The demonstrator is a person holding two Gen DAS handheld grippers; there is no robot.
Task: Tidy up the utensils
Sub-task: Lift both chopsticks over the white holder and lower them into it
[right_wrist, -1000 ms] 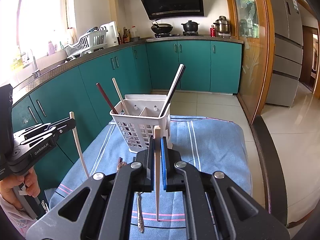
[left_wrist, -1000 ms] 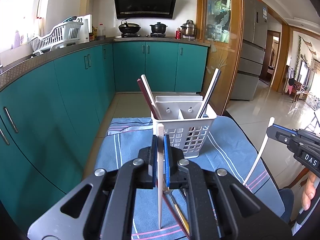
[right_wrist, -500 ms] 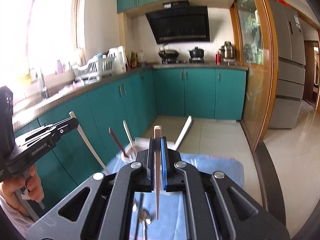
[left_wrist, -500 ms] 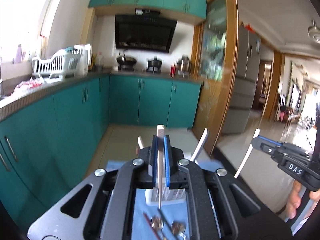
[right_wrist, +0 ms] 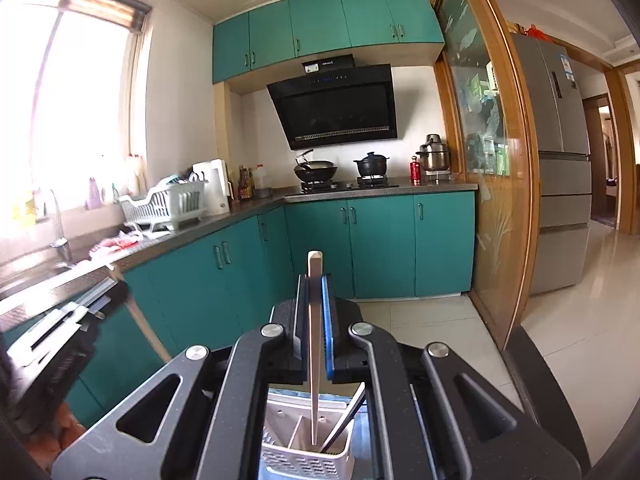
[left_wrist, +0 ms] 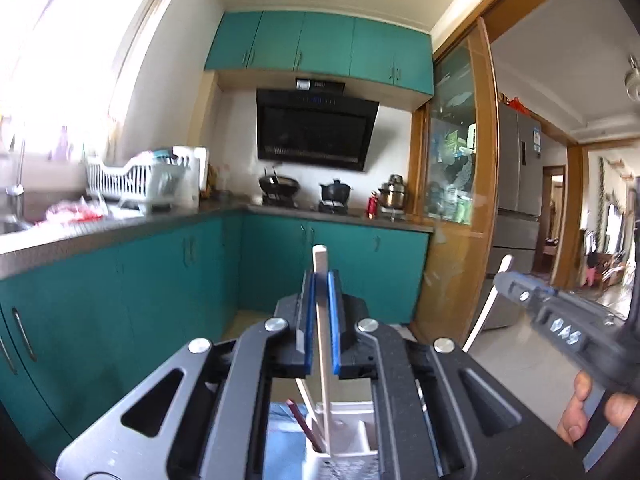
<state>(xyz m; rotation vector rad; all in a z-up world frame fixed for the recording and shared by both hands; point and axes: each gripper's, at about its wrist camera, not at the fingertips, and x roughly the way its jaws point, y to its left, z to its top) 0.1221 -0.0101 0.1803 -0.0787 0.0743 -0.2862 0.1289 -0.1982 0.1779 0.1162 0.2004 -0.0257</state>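
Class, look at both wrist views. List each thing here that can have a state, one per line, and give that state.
left gripper: shut on a white chopstick, held upright.
right gripper: shut on a pale chopstick, held upright.
white utensil basket: upright, already holding several sticks, below both grippers.
dark red chopstick: leaning in the basket.
lower cabinet doors: closed.
black pot: lid on.

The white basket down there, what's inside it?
In the basket, a dark chopstick leans right; the other view shows a red one and a pale one. Its bottom and far compartment are hidden by the gripper bodies.
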